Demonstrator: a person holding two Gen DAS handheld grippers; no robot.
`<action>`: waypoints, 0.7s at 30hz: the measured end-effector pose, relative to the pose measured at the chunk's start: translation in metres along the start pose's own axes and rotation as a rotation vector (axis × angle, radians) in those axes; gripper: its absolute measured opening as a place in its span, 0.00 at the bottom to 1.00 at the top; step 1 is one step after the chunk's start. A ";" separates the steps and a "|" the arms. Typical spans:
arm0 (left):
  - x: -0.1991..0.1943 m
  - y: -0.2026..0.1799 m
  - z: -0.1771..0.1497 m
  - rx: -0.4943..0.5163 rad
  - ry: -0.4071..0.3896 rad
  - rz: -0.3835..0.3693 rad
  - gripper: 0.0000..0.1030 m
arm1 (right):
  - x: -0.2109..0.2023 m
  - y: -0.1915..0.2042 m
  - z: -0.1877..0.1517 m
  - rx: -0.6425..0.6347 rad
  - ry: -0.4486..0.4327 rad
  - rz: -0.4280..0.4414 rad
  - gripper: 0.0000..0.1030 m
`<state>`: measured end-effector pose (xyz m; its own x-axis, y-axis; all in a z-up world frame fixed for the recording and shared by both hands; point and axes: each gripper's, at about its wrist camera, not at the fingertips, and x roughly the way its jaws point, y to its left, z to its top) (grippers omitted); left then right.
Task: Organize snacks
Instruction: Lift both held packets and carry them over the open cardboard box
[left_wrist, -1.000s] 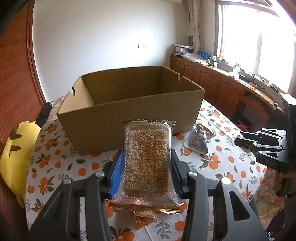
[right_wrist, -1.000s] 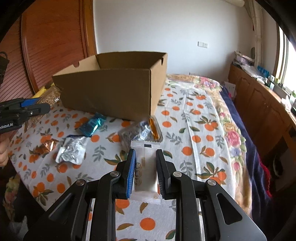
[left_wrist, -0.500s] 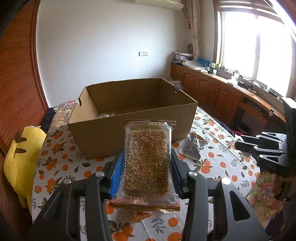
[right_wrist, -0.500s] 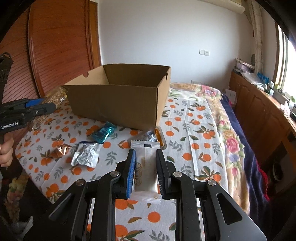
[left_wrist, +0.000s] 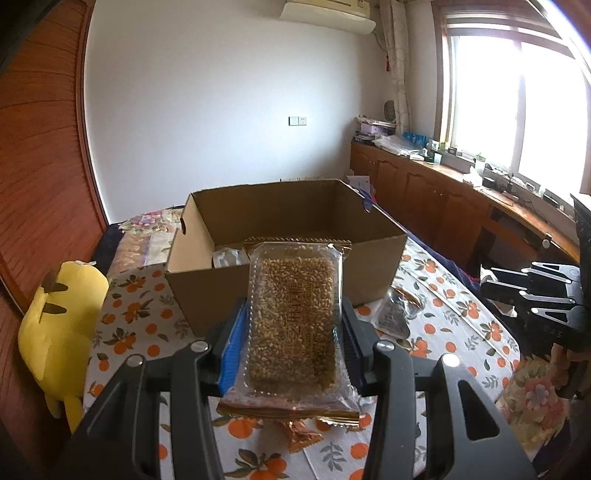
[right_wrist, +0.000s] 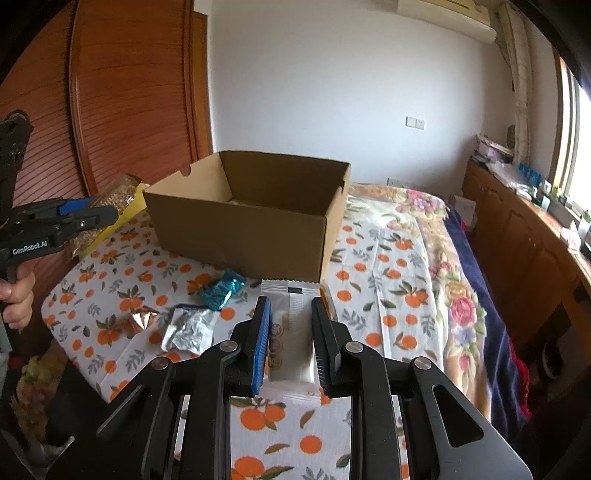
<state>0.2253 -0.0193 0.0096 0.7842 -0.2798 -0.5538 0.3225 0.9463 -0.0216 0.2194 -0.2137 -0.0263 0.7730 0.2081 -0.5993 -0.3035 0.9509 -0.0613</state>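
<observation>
Both claws higher above orange-print tablecloth (right_wrist: 373, 258); wood-panelled wall (right_wrist: 133, 103), white wall beyond.

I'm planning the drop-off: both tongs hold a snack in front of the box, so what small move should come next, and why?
Probably carry the left tongs forward over the cardboard box rim. They clamp the grain bar packet, whose far end already reaches the box's near wall, and the box is open-topped with snacks inside. The right tongs, gripping the white packet, can follow.
</observation>
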 end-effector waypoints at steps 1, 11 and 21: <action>0.001 0.002 0.003 0.000 -0.004 0.002 0.44 | 0.001 0.001 0.004 -0.007 -0.002 0.001 0.20; 0.022 0.023 0.030 -0.013 -0.023 0.012 0.44 | 0.021 0.019 0.045 -0.069 -0.031 0.025 0.20; 0.067 0.040 0.053 -0.013 -0.010 0.009 0.44 | 0.063 0.032 0.076 -0.140 -0.011 0.025 0.20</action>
<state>0.3188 -0.0090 0.0154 0.7921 -0.2728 -0.5461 0.3083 0.9509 -0.0278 0.3009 -0.1532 -0.0049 0.7698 0.2349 -0.5935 -0.3973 0.9041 -0.1575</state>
